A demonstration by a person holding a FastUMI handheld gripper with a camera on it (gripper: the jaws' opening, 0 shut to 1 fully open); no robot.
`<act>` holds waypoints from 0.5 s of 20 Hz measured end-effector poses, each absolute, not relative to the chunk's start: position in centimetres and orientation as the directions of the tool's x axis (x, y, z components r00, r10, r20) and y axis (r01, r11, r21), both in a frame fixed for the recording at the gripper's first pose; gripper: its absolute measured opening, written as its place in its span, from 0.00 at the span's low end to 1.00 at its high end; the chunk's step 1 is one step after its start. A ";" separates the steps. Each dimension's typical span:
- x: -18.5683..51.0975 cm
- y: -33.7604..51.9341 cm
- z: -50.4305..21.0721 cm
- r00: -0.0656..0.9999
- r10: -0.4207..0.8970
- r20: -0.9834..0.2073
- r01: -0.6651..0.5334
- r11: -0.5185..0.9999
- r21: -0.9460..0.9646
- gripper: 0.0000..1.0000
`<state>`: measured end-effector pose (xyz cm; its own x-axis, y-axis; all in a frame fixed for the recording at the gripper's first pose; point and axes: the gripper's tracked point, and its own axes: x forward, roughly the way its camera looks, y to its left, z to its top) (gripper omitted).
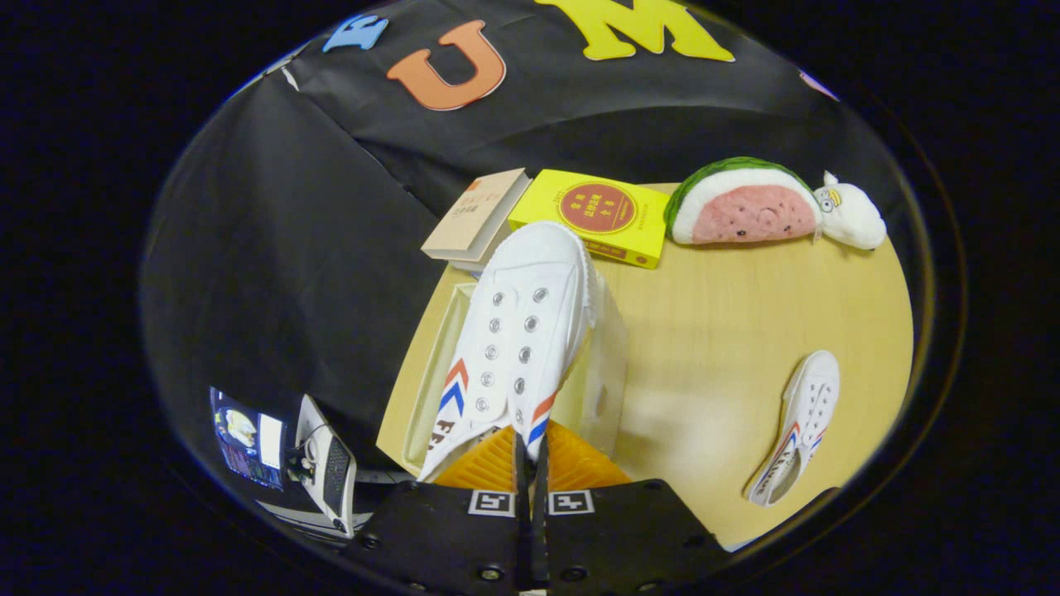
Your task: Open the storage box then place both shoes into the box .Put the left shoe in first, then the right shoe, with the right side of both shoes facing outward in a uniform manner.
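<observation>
The gripper (530, 463) has its fingers pinched narrow on the heel of 1 shoe (517, 348), toe at 12 o'clock, over the open box (609, 364) for lowering in. The other shoe (799, 426) waits on the table (712, 331) at 3 o'clock.

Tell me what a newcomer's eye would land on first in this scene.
First, the white shoe gripped in the tongs, toe pointing away, hanging over the clear storage box on the wooden table. Next, the watermelon plush at the table's far edge, beside the yellow book. The second white shoe lies apart on the table, to the right of the box.
</observation>
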<state>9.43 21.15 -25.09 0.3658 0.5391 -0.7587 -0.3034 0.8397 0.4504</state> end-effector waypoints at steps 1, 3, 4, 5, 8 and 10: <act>9.4 22.2 -25.7 0.379 0.518 -0.767 -0.303 0.853 0.426 0.00; 9.2 24.5 -27.2 0.394 0.487 -0.780 -0.305 0.869 0.389 0.00; 9.0 25.7 -27.9 0.393 0.481 -0.784 -0.302 0.872 0.385 0.00; 8.6 26.8 -28.6 0.390 0.478 -0.787 -0.297 0.874 0.383 0.00; 8.5 29.0 -31.1 0.390 0.440 -0.809 -0.277 0.894 0.353 0.00; 8.4 30.4 -32.6 0.375 0.425 -0.824 -0.265 0.901 0.344 0.00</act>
